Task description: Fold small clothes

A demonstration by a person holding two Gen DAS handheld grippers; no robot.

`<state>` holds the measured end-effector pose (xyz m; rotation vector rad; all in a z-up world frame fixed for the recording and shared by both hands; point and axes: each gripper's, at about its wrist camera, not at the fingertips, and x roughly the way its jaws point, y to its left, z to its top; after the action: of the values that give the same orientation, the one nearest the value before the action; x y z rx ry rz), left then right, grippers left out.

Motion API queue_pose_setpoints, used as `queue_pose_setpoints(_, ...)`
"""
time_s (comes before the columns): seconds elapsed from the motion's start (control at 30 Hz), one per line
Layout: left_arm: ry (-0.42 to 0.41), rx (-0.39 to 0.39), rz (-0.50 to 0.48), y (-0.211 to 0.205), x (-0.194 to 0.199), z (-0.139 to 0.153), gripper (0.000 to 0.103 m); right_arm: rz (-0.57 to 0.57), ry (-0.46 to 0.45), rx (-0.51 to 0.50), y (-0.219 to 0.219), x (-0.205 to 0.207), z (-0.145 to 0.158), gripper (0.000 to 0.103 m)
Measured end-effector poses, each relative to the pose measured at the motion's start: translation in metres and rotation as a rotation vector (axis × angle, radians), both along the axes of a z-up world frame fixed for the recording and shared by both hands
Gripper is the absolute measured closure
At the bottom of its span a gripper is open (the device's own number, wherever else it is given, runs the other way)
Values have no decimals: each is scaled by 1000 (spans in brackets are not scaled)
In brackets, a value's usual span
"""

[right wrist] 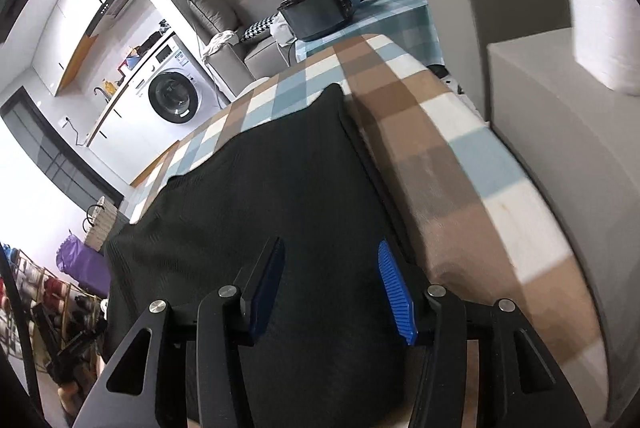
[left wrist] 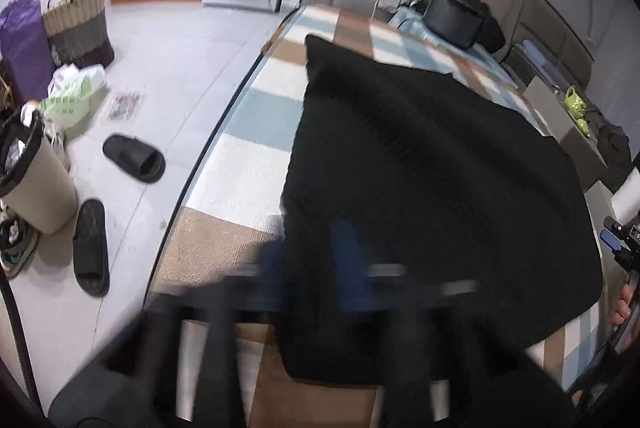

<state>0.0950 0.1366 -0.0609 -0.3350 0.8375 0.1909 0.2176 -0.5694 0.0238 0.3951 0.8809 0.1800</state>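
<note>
The black knit garment (right wrist: 280,188) lies spread on the checked blanket (right wrist: 440,148), the right gripper (right wrist: 330,284) hovering spread above it, while only the left view shows slippers (left wrist: 134,157) and the motion-blurred left gripper (left wrist: 316,268), its state unreadable.

From my left wrist view, the garment (left wrist: 432,196) lay spread on the table (left wrist: 240,148), reaching its near edge. My left gripper (left wrist: 316,268) sat blurred at the garment's near left edge. Left of the table, two slippers (left wrist: 134,157) lay on the floor beside a bin (left wrist: 32,188). My right gripper (right wrist: 330,284) hung over the garment's near part, fingers apart.
</note>
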Motion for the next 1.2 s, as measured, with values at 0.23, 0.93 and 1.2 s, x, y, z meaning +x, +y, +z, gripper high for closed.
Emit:
queue_pose_setpoints(0.23,-179,-55,82,6,-58,31,103,-12,68,-4,-20,-29,-14,52)
queue_pose_setpoints(0.93,-89,-114,117,21,-74,4,103,52,-39,36,-17,-55,-3,99)
queue_pose_setpoints(1.2,-51,-138,135,29,-79,9,88,28,-46,-20,-9,-63,1,60)
